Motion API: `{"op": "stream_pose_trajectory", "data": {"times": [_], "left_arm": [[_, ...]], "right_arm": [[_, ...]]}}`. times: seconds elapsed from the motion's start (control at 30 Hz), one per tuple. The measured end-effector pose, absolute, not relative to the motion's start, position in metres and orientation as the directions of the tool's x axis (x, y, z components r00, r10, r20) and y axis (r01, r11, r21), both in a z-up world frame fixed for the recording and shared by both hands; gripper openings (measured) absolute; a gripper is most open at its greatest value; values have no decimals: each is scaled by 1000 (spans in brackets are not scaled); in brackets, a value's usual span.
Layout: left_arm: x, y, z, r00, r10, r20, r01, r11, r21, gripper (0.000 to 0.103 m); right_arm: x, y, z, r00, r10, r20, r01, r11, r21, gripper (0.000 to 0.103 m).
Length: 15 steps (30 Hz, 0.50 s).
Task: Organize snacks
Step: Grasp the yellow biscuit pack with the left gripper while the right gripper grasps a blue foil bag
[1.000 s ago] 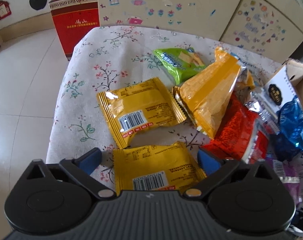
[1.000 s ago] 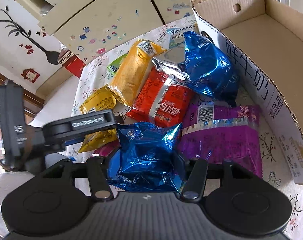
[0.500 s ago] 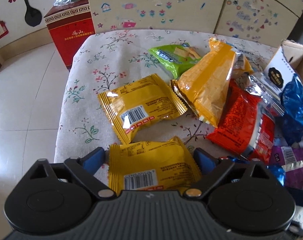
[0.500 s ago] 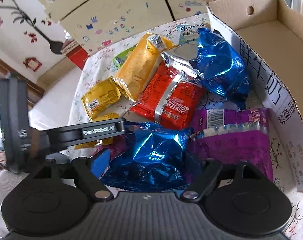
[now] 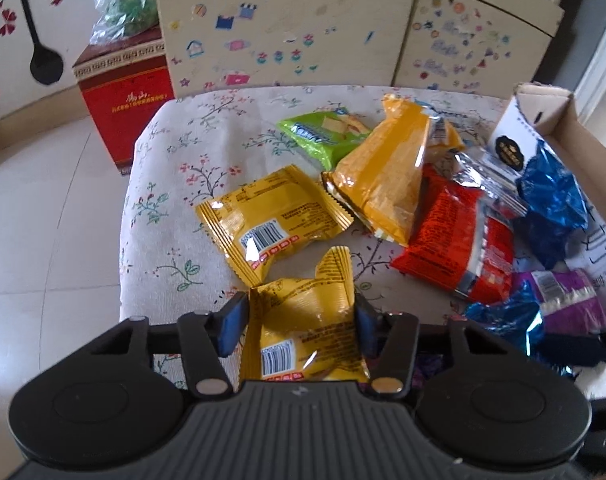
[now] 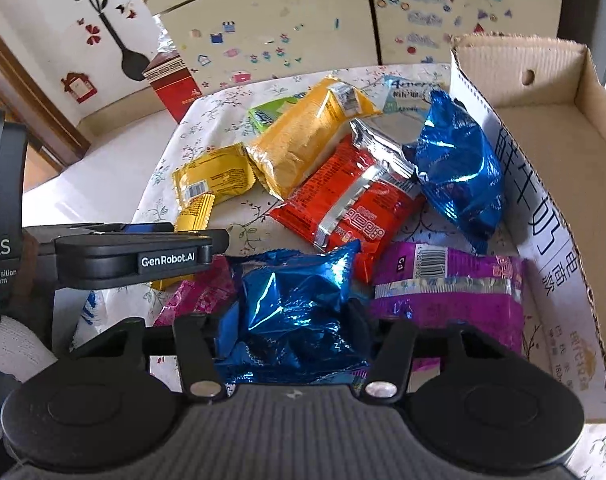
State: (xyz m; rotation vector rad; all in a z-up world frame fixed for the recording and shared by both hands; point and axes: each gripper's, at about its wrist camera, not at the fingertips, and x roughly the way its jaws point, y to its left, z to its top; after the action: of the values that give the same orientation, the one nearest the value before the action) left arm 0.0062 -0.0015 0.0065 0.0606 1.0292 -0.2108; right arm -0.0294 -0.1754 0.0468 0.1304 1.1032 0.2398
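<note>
Left tongs have just been closing, now pinching yellow packet. Right tongs, also just closing, pinch blue packet. Cardboard box lies right, nearer the right hand.

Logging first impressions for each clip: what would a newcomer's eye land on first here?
Probably the bright heap of snack packets on the floral tablecloth. Each claw is shut on one: the left claw pinches a small yellow packet, and its jaws have just been closing; the right claw squeezes a crinkled blue foil packet. The open cardboard box at the right looks empty.
</note>
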Motion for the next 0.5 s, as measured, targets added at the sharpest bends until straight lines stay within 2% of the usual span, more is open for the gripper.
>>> {"op": "stream_pose_trajectory", "data": {"times": [0.03,0.17,0.2,0.27,0.37,0.43,0.5], "left_arm": [[5,-2,9,504,-147,-851,212,976,-44,44],[2,-2,11,511,-151,-846,219,975,-42,43],[4,-1,9,506,-155,-849,215,975,-50,45],[5,2,4,501,-171,-848,205,976,-76,59],[6,-1,-5,493,-133,-860,213,977,-30,74],[5,-3,-10,500,-112,-859,220,975,1,78],[4,-1,-10,500,-127,-856,221,975,-15,73]], "right_arm": [[-30,-175,48,432,258,-864,-135,966,221,60],[-33,-178,50,440,252,-862,-148,967,208,60],[-33,-178,49,437,251,-864,-146,967,207,60],[-33,-180,46,427,257,-867,-134,966,220,61],[-32,-179,44,421,262,-868,-130,965,228,67],[-31,-175,41,407,259,-876,-136,966,222,74],[-31,-172,37,399,248,-883,-139,968,210,74]]}}
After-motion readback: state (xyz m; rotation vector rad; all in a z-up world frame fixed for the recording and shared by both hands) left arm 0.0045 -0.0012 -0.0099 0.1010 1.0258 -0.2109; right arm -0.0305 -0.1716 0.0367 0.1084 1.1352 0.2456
